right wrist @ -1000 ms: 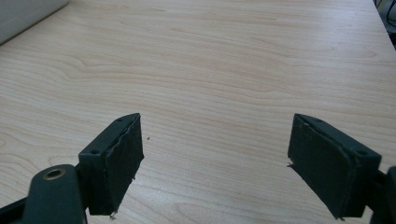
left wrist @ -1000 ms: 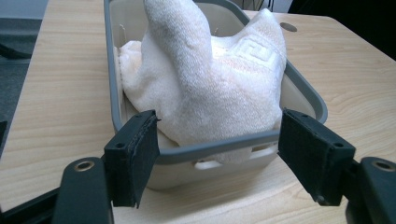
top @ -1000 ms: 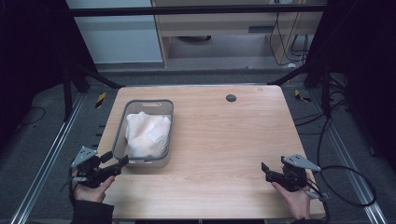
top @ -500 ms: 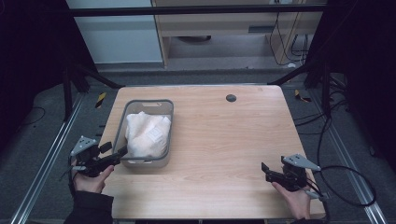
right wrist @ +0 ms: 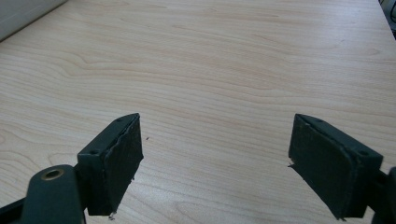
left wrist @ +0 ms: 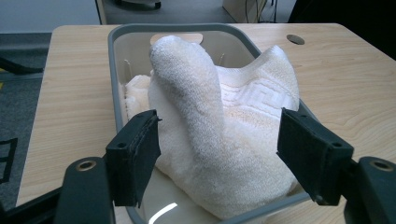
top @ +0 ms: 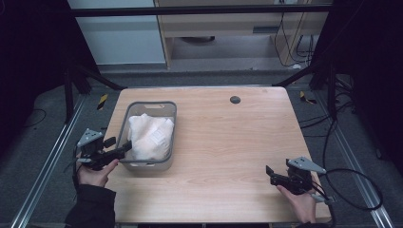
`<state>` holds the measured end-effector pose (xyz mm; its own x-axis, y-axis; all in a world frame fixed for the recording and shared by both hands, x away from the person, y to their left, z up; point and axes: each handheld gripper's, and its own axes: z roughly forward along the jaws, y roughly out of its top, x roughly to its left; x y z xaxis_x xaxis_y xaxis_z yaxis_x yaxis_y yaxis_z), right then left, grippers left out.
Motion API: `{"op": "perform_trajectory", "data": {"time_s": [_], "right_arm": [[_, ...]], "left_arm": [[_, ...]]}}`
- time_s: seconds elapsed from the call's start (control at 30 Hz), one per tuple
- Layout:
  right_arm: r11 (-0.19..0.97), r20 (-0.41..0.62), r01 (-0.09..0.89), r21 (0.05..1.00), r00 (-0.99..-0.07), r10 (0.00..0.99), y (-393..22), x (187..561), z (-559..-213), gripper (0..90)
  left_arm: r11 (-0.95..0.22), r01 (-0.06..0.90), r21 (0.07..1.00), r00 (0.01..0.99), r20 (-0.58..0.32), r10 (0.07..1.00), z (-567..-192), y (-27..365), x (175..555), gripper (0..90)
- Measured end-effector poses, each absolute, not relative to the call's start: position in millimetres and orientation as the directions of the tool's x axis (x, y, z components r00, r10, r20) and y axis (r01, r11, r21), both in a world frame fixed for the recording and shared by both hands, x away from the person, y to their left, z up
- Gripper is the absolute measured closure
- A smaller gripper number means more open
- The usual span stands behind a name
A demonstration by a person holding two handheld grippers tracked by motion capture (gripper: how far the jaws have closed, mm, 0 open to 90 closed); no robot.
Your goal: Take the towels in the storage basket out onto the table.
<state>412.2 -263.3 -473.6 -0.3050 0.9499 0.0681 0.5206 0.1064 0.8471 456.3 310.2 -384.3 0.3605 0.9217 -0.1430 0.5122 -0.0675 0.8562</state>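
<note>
One grey plastic bin [top: 124, 124] holds one cream terry towel [top: 148, 136]. Left gripper [top: 115, 147] and right gripper [top: 272, 174]: jaws wide, nothing held, on wood-grain table [top: 228, 142].

A light wooden table [top: 223, 142] is set on grey carpeted floor [top: 43, 142] between metal rails [top: 47, 175]. Pale cabinets [top: 128, 45] are seen at the far side, cables [top: 347, 185] at right, darkness beyond.
</note>
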Motion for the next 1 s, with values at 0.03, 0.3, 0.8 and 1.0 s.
{"op": "perform_trajectory", "data": {"time_s": [0.03, 0.3, 0.8, 1.0], "right_arm": [[0.109, 0.065, 0.52, 0.847, -0.305, 0.95, -263, 412, -474, 17.4], [0.116, 0.058, 0.523, 0.845, -0.305, 0.951, -263, 413, -474, 17.3], [0.117, 0.064, 0.533, 0.838, -0.31, 0.949, -263, 413, -475, 17.1], [0.124, 0.059, 0.532, 0.837, -0.314, 0.947, -263, 413, -475, 17.1]], "left_arm": [[-0.071, 0.514, 0.855, 0.361, -0.14, 0.922, -383, 309, 458, 28.9], [-0.103, 0.526, 0.845, 0.369, -0.118, 0.922, -381, 303, 471, 29.0], [-0.146, 0.56, 0.815, 0.372, -0.091, 0.924, -381, 294, 492, 28.4], [-0.16, 0.579, 0.8, 0.373, -0.085, 0.924, -385, 289, 501, 28.5]]}}
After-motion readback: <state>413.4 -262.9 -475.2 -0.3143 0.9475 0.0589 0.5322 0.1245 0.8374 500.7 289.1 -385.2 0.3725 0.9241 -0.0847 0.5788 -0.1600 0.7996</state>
